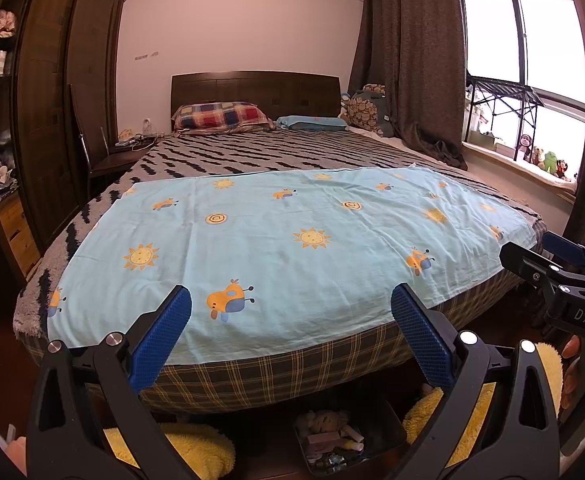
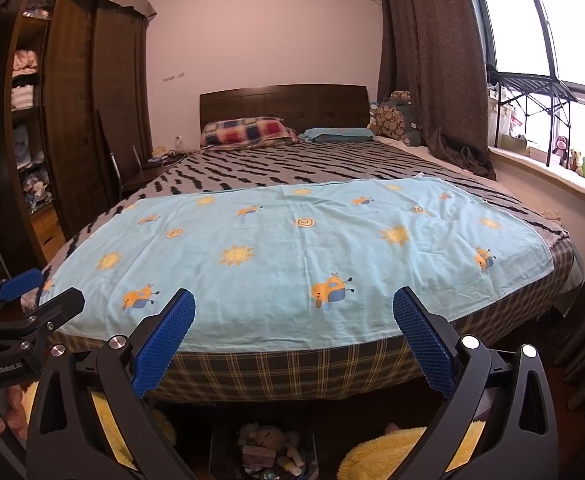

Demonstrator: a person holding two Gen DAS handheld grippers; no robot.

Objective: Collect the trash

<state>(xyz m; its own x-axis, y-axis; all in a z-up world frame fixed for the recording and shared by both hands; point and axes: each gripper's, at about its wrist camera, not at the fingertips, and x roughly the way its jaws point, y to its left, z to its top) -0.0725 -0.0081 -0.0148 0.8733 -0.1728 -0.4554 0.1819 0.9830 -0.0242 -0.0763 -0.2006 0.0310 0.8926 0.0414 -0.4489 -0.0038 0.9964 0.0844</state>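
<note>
A dark bin (image 1: 388, 420) holding crumpled paper and small trash sits on the floor at the foot of the bed; it also shows in the right wrist view (image 2: 216, 452). My left gripper (image 1: 292, 300) is open and empty, held above the bin in front of the bed edge. My right gripper (image 2: 294, 304) is open and empty, beside the left one. Each gripper shows in the other's view, the right one (image 1: 548, 256) and the left one (image 2: 40, 292). No loose trash shows on the light blue sheet (image 1: 284, 248) with sun prints.
The bed (image 1: 272, 376) has a plaid base, a striped cover (image 1: 252, 152) and pillows (image 1: 220, 116). A dark wardrobe (image 1: 52, 100) stands left, a chair (image 1: 104, 160) by it. Curtains (image 1: 408, 60) and a window sill with toys (image 1: 548, 162) are right. Yellow slippers (image 1: 196, 448) lie by the bin.
</note>
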